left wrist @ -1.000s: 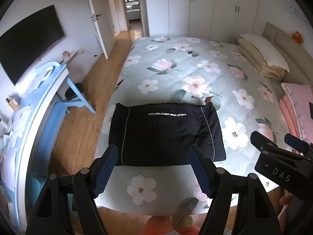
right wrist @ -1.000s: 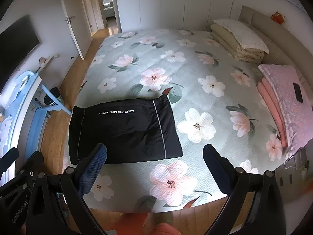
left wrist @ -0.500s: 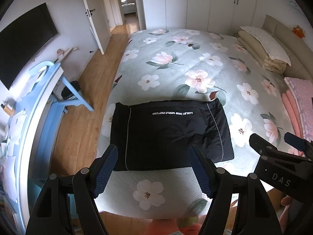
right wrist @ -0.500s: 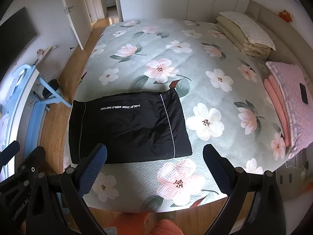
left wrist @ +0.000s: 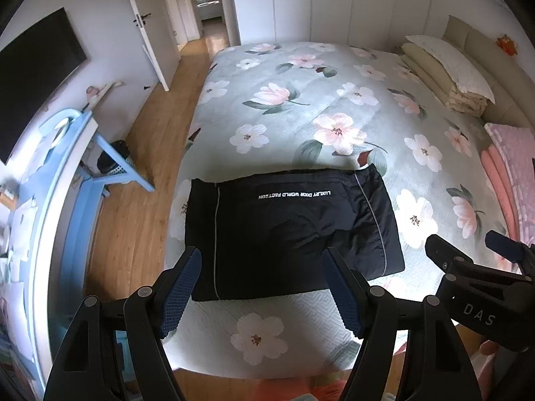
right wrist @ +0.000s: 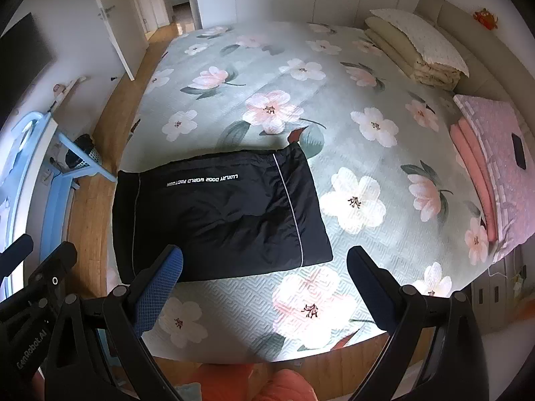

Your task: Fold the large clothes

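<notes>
Left wrist view: left gripper (left wrist: pixel 262 287) spread wide, nothing held, above the near edge of the bed (left wrist: pixel 334 120). Black garment (left wrist: pixel 287 234), folded to a rectangle, lies flat near the bed's near-left corner. Right gripper (left wrist: pixel 474 287) partly visible at right.

Right wrist view: right gripper (right wrist: pixel 264 289) wide, empty. Garment (right wrist: pixel 217 217) by the bed's (right wrist: pixel 334 73) left edge.

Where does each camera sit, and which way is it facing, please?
Left wrist: on the left gripper, looking down at the folded black garment on the bed; the right gripper shows at its right edge.
Right wrist: on the right gripper, aimed likewise; the left gripper shows at its left edge.
Shared: garment, floral bedspread, both open grippers.
</notes>
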`<state>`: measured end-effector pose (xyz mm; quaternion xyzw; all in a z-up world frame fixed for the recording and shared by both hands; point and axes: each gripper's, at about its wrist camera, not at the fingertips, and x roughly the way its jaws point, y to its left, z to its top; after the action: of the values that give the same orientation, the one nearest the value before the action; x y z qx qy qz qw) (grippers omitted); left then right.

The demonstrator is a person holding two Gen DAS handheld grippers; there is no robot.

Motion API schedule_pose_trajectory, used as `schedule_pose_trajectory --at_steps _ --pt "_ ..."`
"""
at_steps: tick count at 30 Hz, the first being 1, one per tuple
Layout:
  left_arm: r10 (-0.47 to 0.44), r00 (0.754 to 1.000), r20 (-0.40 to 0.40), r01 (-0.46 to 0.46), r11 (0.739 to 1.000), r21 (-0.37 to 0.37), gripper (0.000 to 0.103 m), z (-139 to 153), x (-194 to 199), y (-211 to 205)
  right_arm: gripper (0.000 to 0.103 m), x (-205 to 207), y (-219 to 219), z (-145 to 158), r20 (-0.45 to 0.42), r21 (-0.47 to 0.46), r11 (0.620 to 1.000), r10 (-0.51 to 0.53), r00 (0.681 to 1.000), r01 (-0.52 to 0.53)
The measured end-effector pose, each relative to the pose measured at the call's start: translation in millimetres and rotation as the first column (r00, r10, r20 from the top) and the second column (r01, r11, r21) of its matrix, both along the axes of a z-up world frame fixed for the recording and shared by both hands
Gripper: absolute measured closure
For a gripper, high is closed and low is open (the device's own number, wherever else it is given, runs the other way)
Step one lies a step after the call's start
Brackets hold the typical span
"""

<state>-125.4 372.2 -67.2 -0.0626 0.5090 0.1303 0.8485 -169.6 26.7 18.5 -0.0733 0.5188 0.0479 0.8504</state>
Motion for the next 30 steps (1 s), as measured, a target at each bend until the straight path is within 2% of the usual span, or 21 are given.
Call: schedule_pose_trajectory --at_steps 19,30 --pt "-0.057 0.997 -0.043 0.056 0.998 -0.031 0.027 -27.3 48.3 14.3 0.004 32.9 13.7 -25.6 -0.059 -0.035 0.998 -0.051 0.997 0.049" --pt "-0.083 0.994 -0.077 0.079 0.996 -0.046 0.027 -44.6 60.3 23.7 0.004 41.8 18.2 -43.1 -0.102 -0.045 0.996 -0.085 0.991 0.081"
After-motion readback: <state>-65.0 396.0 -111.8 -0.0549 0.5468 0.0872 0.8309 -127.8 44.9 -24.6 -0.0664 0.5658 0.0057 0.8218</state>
